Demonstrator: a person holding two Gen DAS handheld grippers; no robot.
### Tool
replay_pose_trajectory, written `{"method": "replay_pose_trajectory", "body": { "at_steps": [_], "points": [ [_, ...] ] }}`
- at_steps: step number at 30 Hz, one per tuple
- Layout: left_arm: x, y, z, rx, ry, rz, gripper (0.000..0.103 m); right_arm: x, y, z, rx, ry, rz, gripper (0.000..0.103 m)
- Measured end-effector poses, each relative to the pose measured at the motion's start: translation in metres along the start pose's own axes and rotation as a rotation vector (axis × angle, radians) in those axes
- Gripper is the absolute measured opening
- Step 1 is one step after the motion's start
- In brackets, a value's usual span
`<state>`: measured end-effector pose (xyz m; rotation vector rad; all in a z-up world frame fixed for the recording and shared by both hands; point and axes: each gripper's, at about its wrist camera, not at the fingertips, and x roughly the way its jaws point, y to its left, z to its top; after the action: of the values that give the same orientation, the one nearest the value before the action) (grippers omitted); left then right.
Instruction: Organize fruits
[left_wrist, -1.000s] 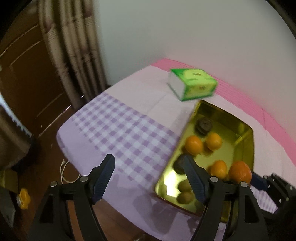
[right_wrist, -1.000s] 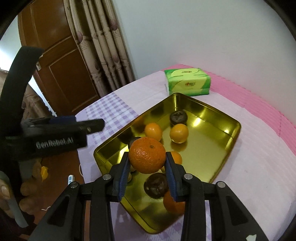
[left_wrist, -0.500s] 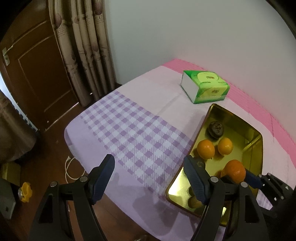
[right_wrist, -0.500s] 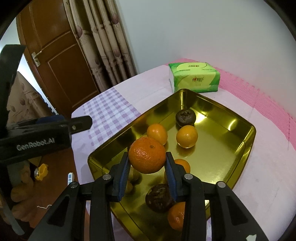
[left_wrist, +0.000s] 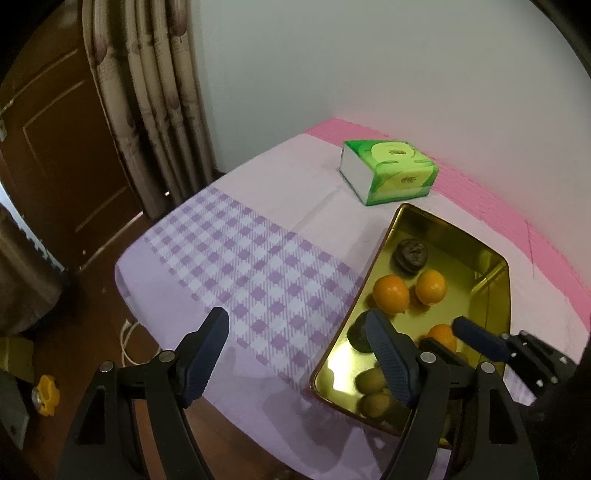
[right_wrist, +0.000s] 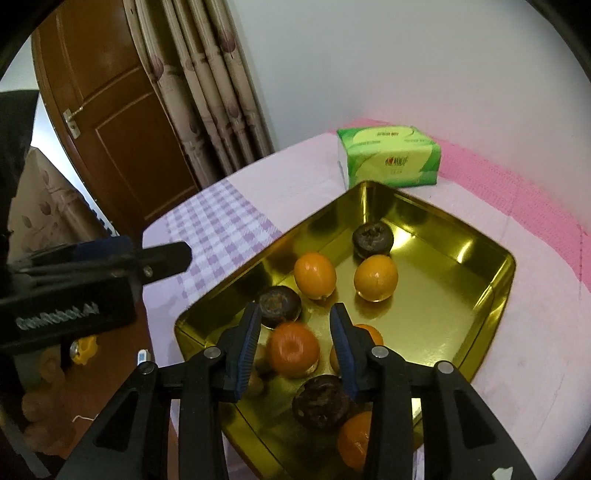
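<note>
Right claw (right_wrist: 297, 343) over the near end of the gold tray (right_wrist: 495, 295), jaws opening; the large orange (right_wrist: 293, 349) sits between the blue pads, blurred, with a gap on either side, so no longer pinched. Whether it already rests on the tray floor I cannot tell

Left claw (left_wrist: 295, 356) hangs wide open with nothing between its jaws, over the checked purple part of the cloth on the worktop (left_wrist: 240, 266), just beside the tray's left rim; its right finger overlaps the tray edge in the left wrist view

Tray contents, right wrist view: two small oranges (right_wrist: 315, 275) side by side mid-tray; one dark wrinkled fruit (right_wrist: 372, 239) behind them, a second (right_wrist: 279, 305) just beyond the right claw's left finger, a third (right_wrist: 320, 402) near the front; another orange (right_wrist: 356, 441) at the near edge, partly hidden by the claw. Two greenish-brown fruits (left_wrist: 371, 382) lie in the tray's near corner, left wrist view

Green tissue pack (right_wrist: 388, 155) on the worktop just beyond the tray's far corner, apart from it
</note>
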<state>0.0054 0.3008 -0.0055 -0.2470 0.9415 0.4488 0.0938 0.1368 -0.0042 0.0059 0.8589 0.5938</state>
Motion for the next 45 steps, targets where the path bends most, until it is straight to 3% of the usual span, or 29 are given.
{"method": "replay_pose_trajectory", "body": {
  "at_steps": [6,8,10,13,16,20,25,28,35,45],
  "points": [
    [-0.014,-0.009,-0.001,0.042,-0.052,-0.025,0.078,-0.035,-0.003,-0.010,0.022,-0.094,-0.056,0.051],
    [-0.019,-0.013,-0.002,0.061,-0.070,-0.028,0.078,-0.051,-0.001,-0.015,0.020,-0.144,-0.117,0.057],
    [-0.027,-0.017,-0.002,0.076,-0.098,-0.025,0.078,-0.068,0.001,-0.019,0.013,-0.199,-0.173,0.071],
    [-0.041,-0.020,-0.002,0.087,-0.150,-0.021,0.078,-0.095,0.006,-0.025,-0.001,-0.291,-0.265,0.080],
    [-0.054,-0.023,-0.003,0.103,-0.190,-0.022,0.078,-0.116,0.012,-0.027,-0.014,-0.344,-0.304,0.087],
    [-0.077,-0.024,-0.003,0.102,-0.238,-0.054,0.079,-0.141,0.027,-0.032,-0.045,-0.402,-0.347,0.090],
    [-0.115,-0.020,-0.002,0.084,-0.312,-0.095,0.092,-0.170,0.036,-0.035,-0.037,-0.459,-0.383,0.092],
    [-0.142,-0.018,-0.005,0.088,-0.392,-0.081,0.100,-0.187,0.041,-0.036,-0.028,-0.496,-0.415,0.097],
    [-0.191,-0.019,-0.012,0.126,-0.524,-0.091,0.102,-0.219,0.051,-0.039,-0.025,-0.551,-0.447,0.100],
    [-0.218,-0.014,-0.015,0.130,-0.570,-0.164,0.103,-0.237,0.074,-0.038,-0.050,-0.596,-0.495,0.102]
  ]
}}
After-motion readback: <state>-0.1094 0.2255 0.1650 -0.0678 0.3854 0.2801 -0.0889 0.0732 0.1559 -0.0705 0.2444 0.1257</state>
